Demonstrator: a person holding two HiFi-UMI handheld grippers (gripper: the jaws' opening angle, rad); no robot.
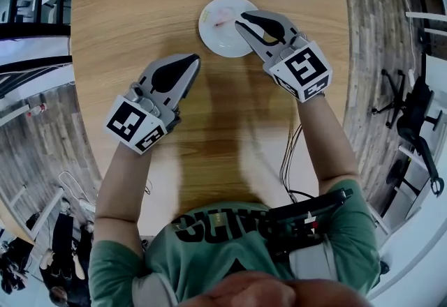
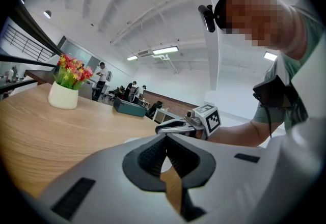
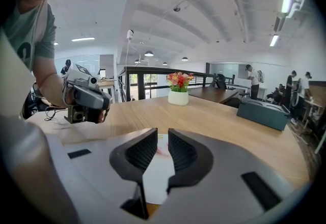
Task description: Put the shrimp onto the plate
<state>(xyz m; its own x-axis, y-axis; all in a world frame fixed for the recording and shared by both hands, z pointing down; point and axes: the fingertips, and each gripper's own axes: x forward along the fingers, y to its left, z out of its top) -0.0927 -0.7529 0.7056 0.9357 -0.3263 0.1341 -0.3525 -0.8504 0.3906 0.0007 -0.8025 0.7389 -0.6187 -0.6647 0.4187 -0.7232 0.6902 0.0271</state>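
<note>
A white plate (image 1: 227, 37) sits on the wooden table (image 1: 140, 19), and a small pink shrimp (image 1: 223, 19) lies on it. My right gripper (image 1: 241, 19) hovers over the plate's right side, its tips just right of the shrimp. In the right gripper view, the right gripper (image 3: 163, 136) is open by a narrow gap with nothing held. Through that gap I see the plate (image 3: 155, 177) and the shrimp (image 3: 162, 150). My left gripper (image 1: 193, 59) rests low over bare wood below and left of the plate. Its tips (image 2: 165, 136) meet, shut on nothing.
A white pot of flowers (image 3: 179, 96) stands further along the table, and a teal box (image 3: 264, 111) sits at the right. Cables (image 1: 290, 166) hang off the near table edge. People sit at distant desks.
</note>
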